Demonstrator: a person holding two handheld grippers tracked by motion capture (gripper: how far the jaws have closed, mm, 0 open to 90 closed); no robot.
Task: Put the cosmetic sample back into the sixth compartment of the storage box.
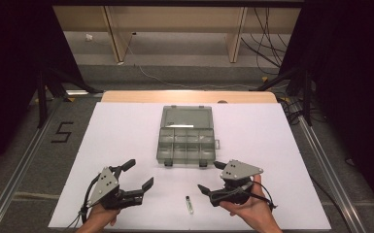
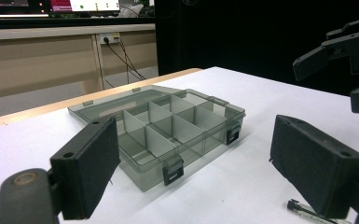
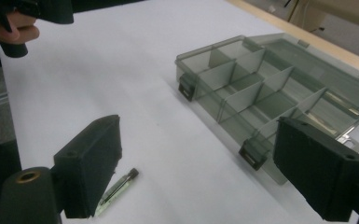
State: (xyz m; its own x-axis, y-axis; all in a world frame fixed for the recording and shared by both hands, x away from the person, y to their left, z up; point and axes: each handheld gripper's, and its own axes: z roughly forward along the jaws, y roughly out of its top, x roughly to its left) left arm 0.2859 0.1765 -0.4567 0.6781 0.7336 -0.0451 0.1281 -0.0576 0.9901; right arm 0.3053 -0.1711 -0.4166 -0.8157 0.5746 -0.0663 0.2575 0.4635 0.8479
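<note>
On the white table (image 1: 126, 131), open compartment box (image 1: 186, 141) at 12 o'clock, small vial (image 1: 189, 204) at 6, left gripper (image 1: 140, 175) and right gripper (image 1: 211, 176) both spread wide, empty.

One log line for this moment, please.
left gripper: open, empty | right gripper: open, empty | organizer box: lid open, compartments look empty | small vial: lying on table between grippers

The table (image 1: 126, 131) wears a plain white cover over a light wood edge. The compartment box (image 1: 186, 141) is smoky translucent grey with black latches. Both the left gripper (image 1: 138, 174) and right gripper (image 1: 211, 177) are black with grey plates. The small vial (image 1: 189, 204) looks clear with a dark cap.
</note>
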